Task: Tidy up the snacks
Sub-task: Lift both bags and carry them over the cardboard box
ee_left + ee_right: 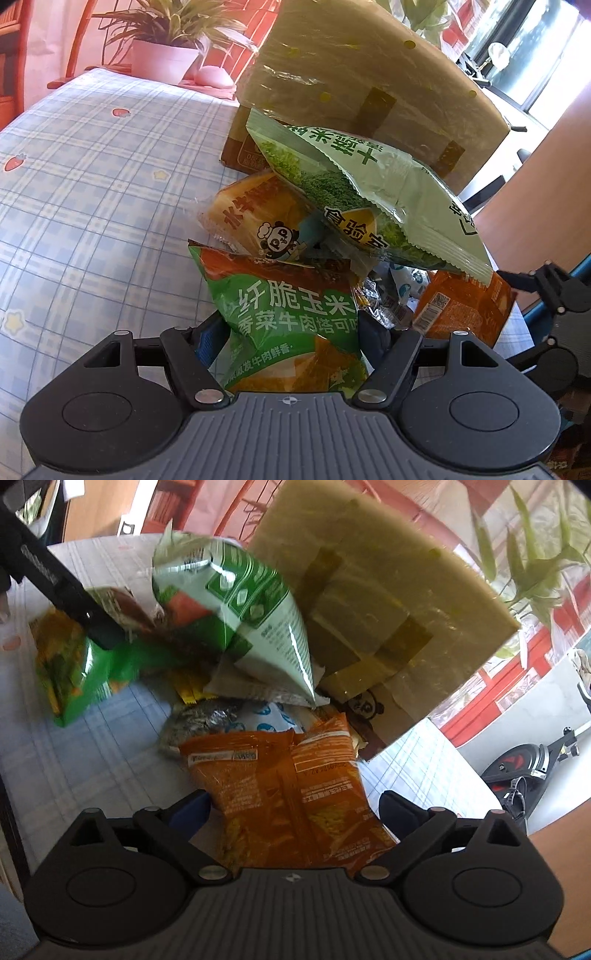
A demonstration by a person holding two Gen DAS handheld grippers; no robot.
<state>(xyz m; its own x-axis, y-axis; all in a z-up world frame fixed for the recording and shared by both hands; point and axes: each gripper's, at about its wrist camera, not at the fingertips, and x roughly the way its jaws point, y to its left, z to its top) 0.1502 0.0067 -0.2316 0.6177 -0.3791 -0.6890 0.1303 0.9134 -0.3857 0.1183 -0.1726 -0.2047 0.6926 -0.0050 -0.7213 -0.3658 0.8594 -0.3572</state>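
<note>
A pile of snack bags lies on the checked tablecloth (pixel 92 192) in front of a cardboard box (pixel 369 77). My left gripper (pixel 291 332) has its jaws on both sides of a green corn-chip bag (pixel 288 317), which fills the gap. Behind it are a bread pack with a panda (pixel 255 218) and a pale green bag (pixel 369 192) leaning on the box. My right gripper (pixel 295 805) is open around an orange bag (pixel 291 790), its fingers apart from the bag's sides. That orange bag also shows in the left wrist view (pixel 461 310).
A potted plant (pixel 166 55) stands behind the table. The box (pixel 388 590) towers over the pile in the right wrist view. A silver-and-blue wrapper (pixel 229 720) and a green-and-white bag (pixel 240 609) lie mid-pile. An exercise bike (pixel 528 768) stands on the floor to the right.
</note>
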